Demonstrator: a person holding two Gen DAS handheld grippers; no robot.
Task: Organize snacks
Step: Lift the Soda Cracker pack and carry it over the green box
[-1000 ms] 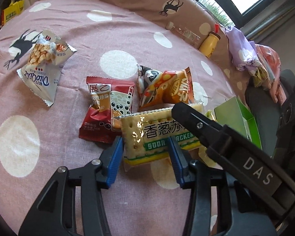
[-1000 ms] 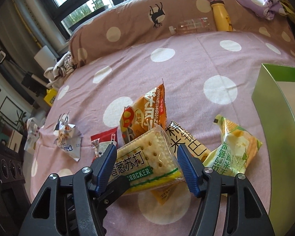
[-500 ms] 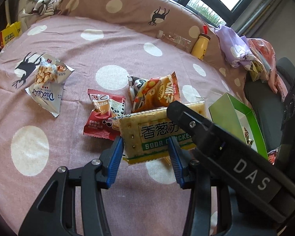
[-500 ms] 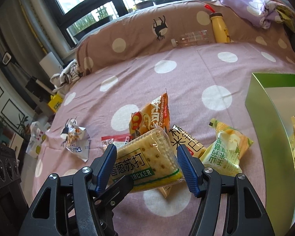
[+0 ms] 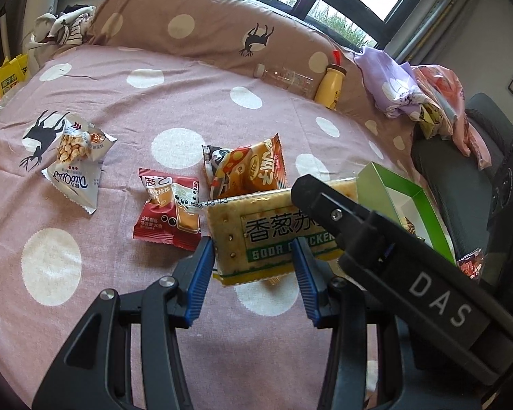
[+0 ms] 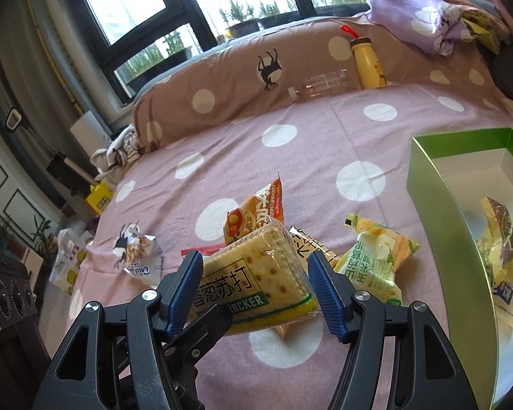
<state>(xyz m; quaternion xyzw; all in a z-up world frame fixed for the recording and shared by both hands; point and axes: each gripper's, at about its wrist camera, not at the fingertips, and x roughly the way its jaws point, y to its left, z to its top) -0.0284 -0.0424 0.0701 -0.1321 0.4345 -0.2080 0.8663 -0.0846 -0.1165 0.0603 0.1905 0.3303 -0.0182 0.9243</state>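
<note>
Both grippers have lifted the soda cracker pack higher off the bed than a second ago, so more of the room shows behind it. The left gripper and the right gripper each squeeze the pack between their blue pads, partly closed, same as before. Below the pack, the red snack, the orange snack and the white snack lie where they were. The green box now shows more of its inside, with snacks in it. The yellow-green snack lies beside it.
</note>
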